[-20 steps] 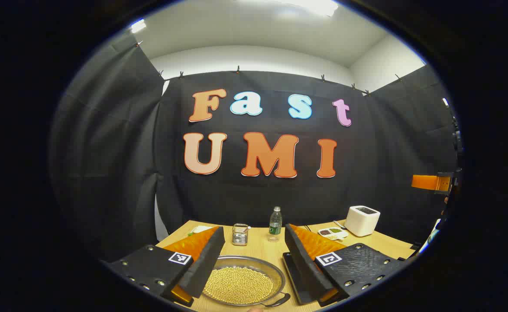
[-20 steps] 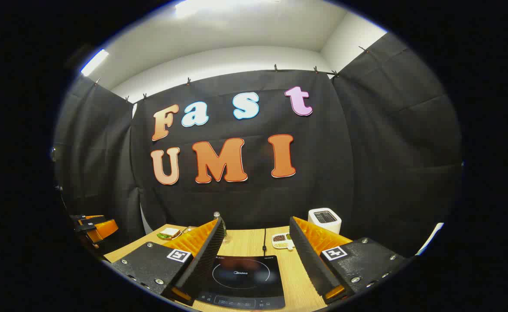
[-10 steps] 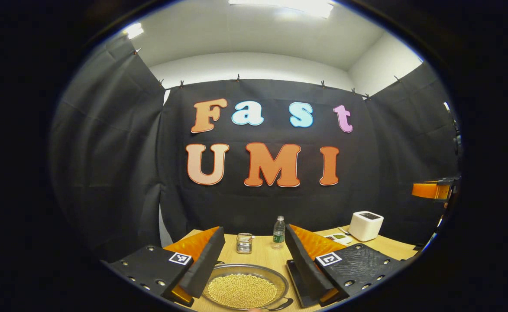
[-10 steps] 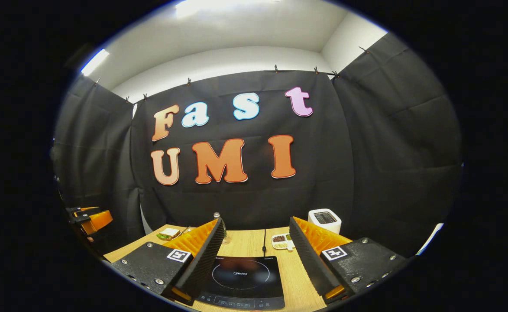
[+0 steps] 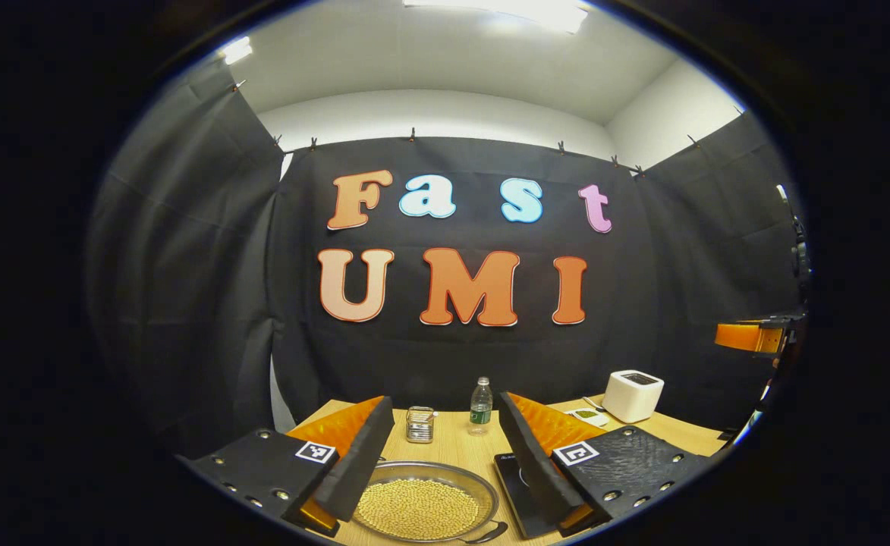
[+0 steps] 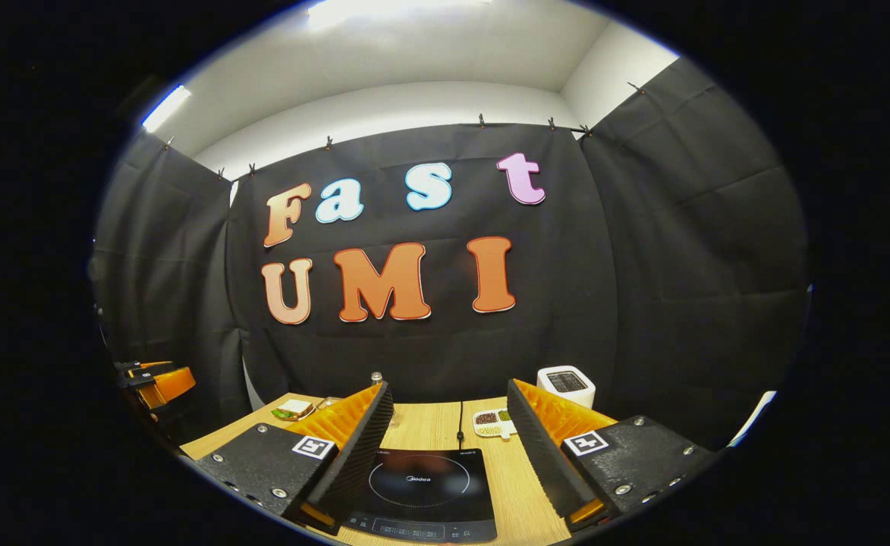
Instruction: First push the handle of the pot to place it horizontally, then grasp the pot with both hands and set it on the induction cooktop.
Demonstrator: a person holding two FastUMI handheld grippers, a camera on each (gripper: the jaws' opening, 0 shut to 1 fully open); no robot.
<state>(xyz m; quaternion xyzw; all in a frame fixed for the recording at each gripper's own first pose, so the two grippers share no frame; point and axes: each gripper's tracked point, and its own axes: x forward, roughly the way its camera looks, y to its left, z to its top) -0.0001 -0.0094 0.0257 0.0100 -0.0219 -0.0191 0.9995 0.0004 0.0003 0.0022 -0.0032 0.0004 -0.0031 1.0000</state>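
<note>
The pot (image 5: 426, 504) is a shallow metal pan full of small yellow beans, on the wooden table low in the left gripper view. Its dark handle (image 5: 490, 533) juts from the near right rim. My left gripper (image 5: 445, 402) hangs open above and short of it, holding nothing. The black induction cooktop (image 6: 418, 493) lies flat below my right gripper (image 6: 448, 387), which is open and holds nothing. The cooktop's edge (image 5: 513, 485) also lies just right of the pot, partly hidden by a finger.
A water bottle (image 5: 480, 406), a small metal holder (image 5: 419, 425) and a white appliance (image 5: 633, 394) stand at the table's back. A sandwich on a plate (image 6: 293, 410), a divided dish of grains (image 6: 492, 422) and the cooktop's cord (image 6: 460, 421) lie behind the cooktop.
The left gripper view has tilted up a little, so the pot and bottle sit lower in it. The right gripper view has barely moved. Both grippers stay open.
</note>
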